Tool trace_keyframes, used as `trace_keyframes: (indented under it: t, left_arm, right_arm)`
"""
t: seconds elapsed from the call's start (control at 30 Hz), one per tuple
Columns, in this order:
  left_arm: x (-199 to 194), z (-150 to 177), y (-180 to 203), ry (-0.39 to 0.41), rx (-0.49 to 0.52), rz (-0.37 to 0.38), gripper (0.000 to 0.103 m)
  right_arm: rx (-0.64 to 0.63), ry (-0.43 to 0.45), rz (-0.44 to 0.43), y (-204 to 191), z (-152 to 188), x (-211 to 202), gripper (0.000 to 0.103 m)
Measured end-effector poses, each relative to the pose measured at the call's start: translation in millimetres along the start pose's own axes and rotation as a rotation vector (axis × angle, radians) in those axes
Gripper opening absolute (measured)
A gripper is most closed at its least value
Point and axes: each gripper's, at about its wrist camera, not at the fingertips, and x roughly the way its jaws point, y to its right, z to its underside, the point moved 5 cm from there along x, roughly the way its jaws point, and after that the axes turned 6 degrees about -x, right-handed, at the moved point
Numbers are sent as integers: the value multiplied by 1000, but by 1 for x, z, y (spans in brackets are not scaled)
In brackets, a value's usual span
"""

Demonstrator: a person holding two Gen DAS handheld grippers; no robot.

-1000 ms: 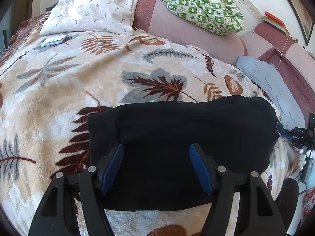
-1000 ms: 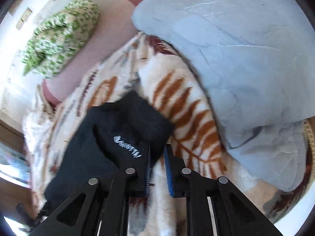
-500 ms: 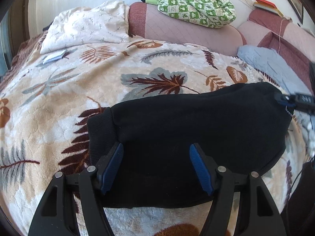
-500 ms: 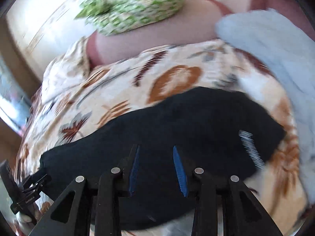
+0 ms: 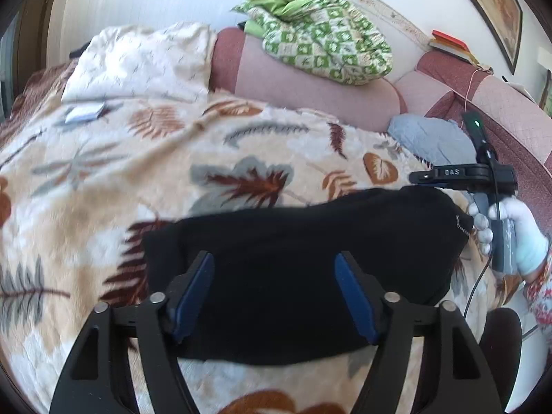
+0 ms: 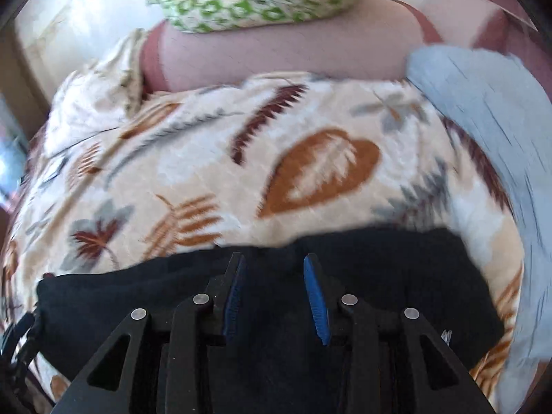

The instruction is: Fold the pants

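The black pants [image 5: 303, 252] lie folded into a wide flat bundle on the leaf-print blanket [image 5: 145, 158]. My left gripper [image 5: 274, 262] is open and empty, hovering over the bundle's near left part. My right gripper [image 6: 274, 264] is open with a narrower gap and empty, above the far edge of the pants [image 6: 396, 276]. In the left wrist view the right gripper [image 5: 462, 176] shows at the bundle's right end, held by a gloved hand [image 5: 517, 234].
A light blue cloth [image 6: 490, 110] lies to the right of the pants, also seen in the left wrist view [image 5: 431, 134]. A green checked blanket [image 5: 321, 41] sits on the pink headboard [image 5: 310, 93]. A cream pillow [image 5: 138, 62] lies at the far left.
My right gripper opened, let go of the pants' right end and swung left over the bundle. My left gripper stayed open and rose slightly.
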Motion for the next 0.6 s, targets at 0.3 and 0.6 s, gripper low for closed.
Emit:
trace_keyframes:
  t: [0.3,0.6]
  left_arm:
    - [55,23,0,-100,-24,-11,77]
    - [64,31,9,-111,64,-80,84]
  right_arm:
    - [-246,-273,9,-62,-32,62,39]
    - [-459,-420,202,-86,-2,83,29]
